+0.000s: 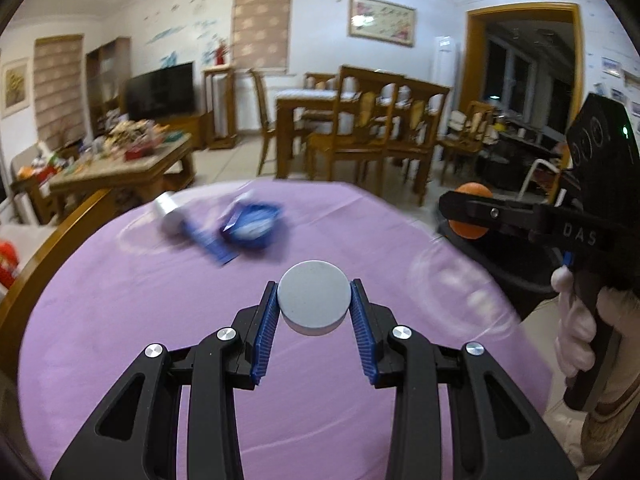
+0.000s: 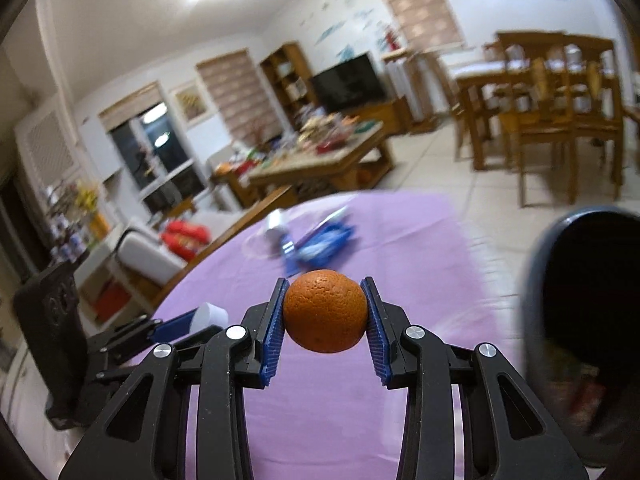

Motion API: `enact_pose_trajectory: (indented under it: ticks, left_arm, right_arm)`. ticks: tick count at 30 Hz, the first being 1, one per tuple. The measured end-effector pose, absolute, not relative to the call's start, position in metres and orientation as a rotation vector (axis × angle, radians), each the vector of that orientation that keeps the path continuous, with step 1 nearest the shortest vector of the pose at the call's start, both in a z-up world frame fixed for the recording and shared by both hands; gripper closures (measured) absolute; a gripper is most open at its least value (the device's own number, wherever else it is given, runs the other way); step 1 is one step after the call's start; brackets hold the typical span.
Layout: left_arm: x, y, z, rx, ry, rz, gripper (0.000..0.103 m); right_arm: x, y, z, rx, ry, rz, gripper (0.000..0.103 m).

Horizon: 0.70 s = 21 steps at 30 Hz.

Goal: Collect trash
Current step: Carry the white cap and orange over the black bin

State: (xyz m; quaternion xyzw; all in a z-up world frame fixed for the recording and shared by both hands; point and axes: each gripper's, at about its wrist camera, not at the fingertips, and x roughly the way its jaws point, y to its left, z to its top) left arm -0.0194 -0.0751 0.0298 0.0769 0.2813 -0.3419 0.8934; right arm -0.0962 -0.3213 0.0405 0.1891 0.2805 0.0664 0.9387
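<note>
Over the purple table point(image 1: 120, 300), the left gripper point(image 1: 314, 304) pinches a grey puck point(image 1: 314, 298); the right gripper point(image 2: 325, 312) clamps an orange point(image 2: 325, 310), both carried clear, probably bound for the dark bin point(image 2: 592, 280).

Upper left: dark television point(image 1: 160, 90), cluttered coffee table point(image 1: 132, 160). Centre right: wooden dining chairs point(image 1: 360, 120), framed picture point(image 1: 382, 21).

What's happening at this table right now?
A person is clearing trash off a table with a purple cloth, one claw in each hand. The left claw is clamped on a grey round cap-like object. The right claw grips an orange, with a dark trash bin off the table's right edge. A blue wrapper and a blurred tube-like item lie at the far side.
</note>
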Motion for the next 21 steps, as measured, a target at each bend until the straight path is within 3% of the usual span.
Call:
enact_pose_trajectory:
  ticks: [9,21]
  left_arm:
    - [-0.05,-0.19,0.037,0.239,0.538,-0.902,0.067]
    - [-0.076,-0.307,0.04,0.34,0.468,-1.081,0.067]
  right_arm:
    - [-0.171,-0.424,0.057,0.443,0.44,-0.081,0.066]
    - [-0.247,-0.55,0.039,0.576,0.327,-0.315,0.066]
